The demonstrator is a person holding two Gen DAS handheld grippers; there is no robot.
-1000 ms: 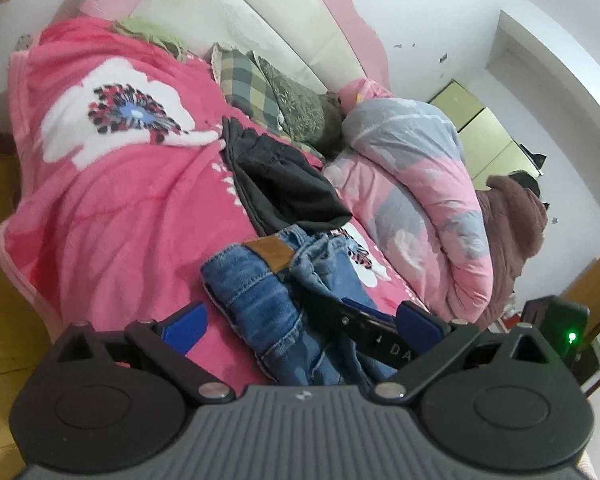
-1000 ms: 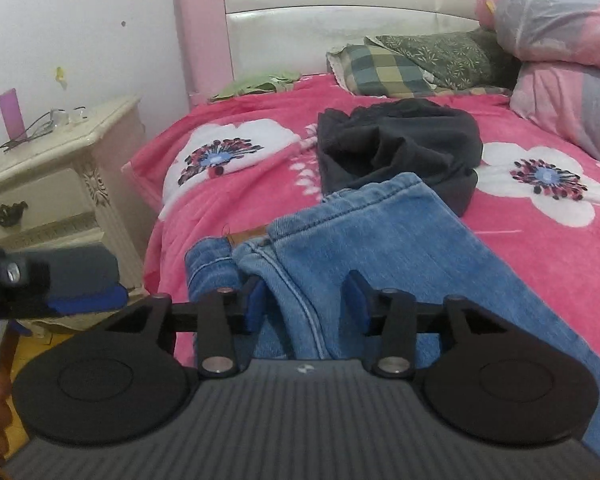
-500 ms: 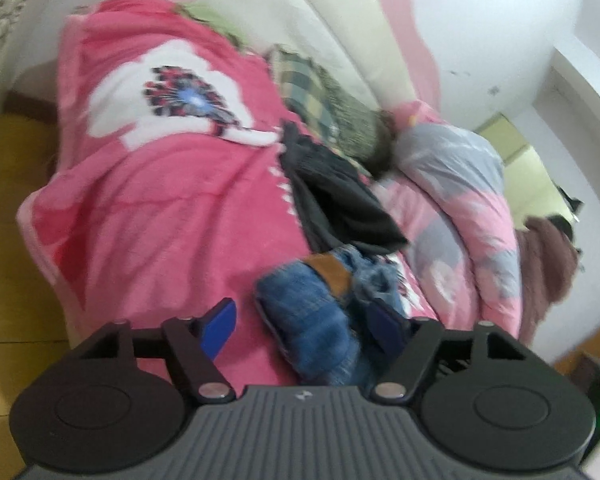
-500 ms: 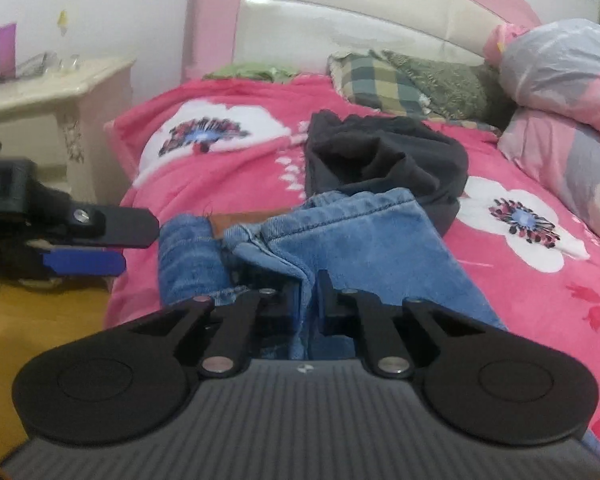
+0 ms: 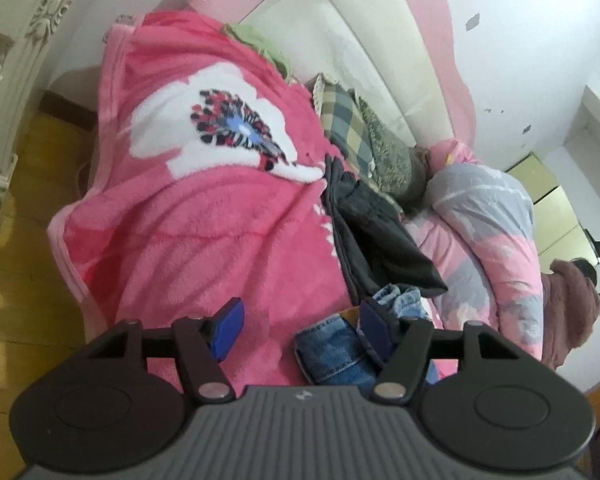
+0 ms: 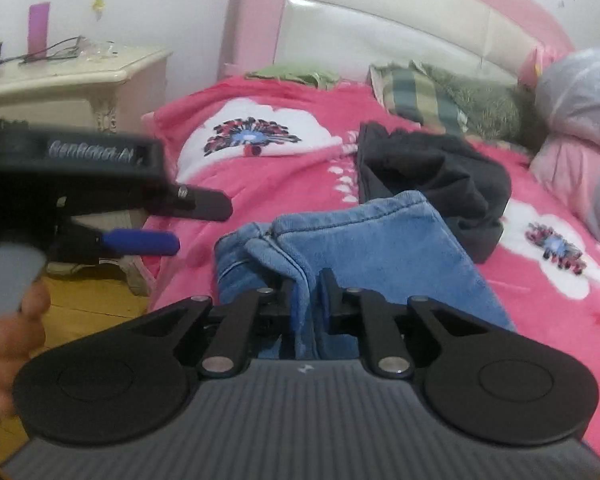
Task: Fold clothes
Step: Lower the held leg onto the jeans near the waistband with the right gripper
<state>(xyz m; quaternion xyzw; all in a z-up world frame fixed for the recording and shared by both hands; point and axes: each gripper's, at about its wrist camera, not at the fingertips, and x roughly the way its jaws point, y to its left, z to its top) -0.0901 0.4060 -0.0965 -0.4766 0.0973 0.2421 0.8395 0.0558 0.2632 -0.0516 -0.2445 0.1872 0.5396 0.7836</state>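
Observation:
Blue jeans (image 6: 364,240) lie in a folded heap on a pink flowered blanket (image 6: 260,184). A crumpled black garment (image 6: 432,172) sits just behind them. My right gripper (image 6: 306,292) pinches a raised denim fold at the heap's near edge, and its jaws are opening slightly. My left gripper (image 6: 188,224) hovers at the left, held by a person's hand (image 6: 8,332). In the left wrist view the left gripper (image 5: 300,330) stands open over the jeans (image 5: 332,348). The denim's end lies against the right blue pad (image 5: 374,332), and the left pad is clear of it.
A cream nightstand (image 6: 80,76) with small items stands left of the bed over a wooden floor (image 6: 88,300). Pillows (image 6: 440,96) and a rolled pink-grey duvet (image 6: 580,120) lie against the headboard (image 6: 380,24) and along the bed's right side.
The right jaws closed from half open onto the denim fold. The left jaws narrowed from wide open, and that gripper rolled and sank toward the left end of the jeans.

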